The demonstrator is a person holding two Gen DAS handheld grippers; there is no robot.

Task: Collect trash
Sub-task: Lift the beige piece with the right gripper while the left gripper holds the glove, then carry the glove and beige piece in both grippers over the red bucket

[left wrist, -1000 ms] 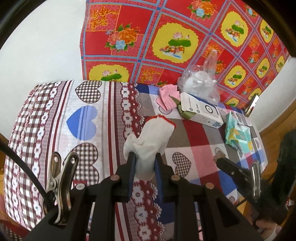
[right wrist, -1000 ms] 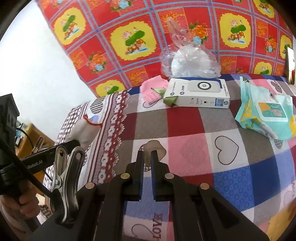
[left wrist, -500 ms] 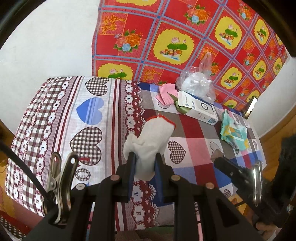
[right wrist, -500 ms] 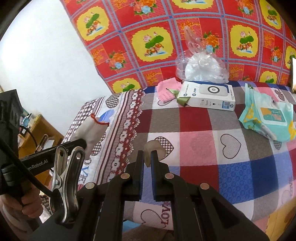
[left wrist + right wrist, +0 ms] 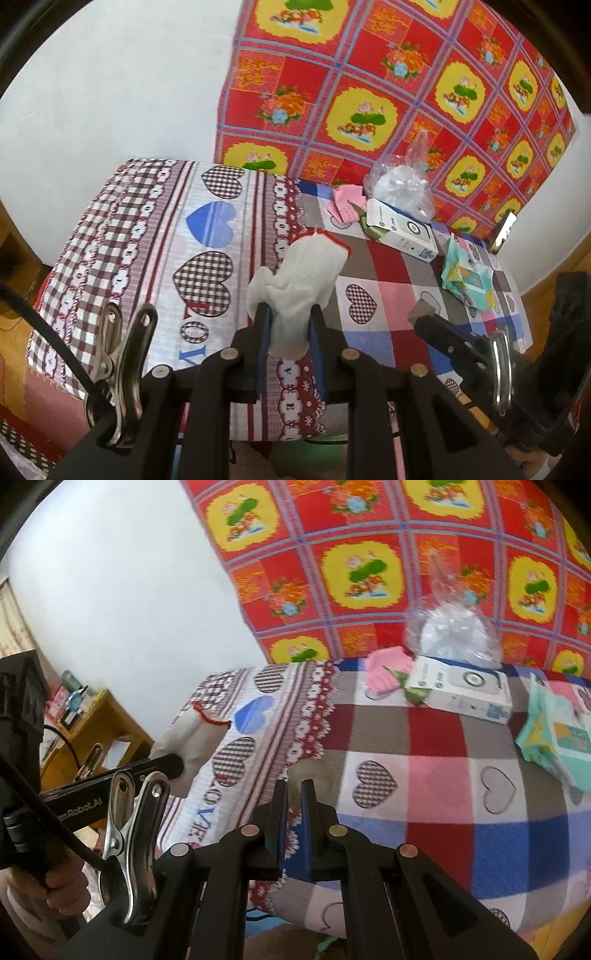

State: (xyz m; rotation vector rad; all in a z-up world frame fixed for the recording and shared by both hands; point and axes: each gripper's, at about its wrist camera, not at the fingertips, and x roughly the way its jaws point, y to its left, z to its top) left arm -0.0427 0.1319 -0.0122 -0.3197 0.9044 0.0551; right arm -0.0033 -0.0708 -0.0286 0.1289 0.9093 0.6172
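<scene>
Though pinched low, glove cuff-up.

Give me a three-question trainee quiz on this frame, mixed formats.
1. True or false: the left gripper is shut on the white knit glove with red cuff.
2. What does the right gripper pinch? A) pink cloth B) small beige scrap C) teal wipes pack
3. Fill in: the clear plastic bag sits behind the white printed ___.

Key: 1 true; 2 B; 3 box.
</scene>
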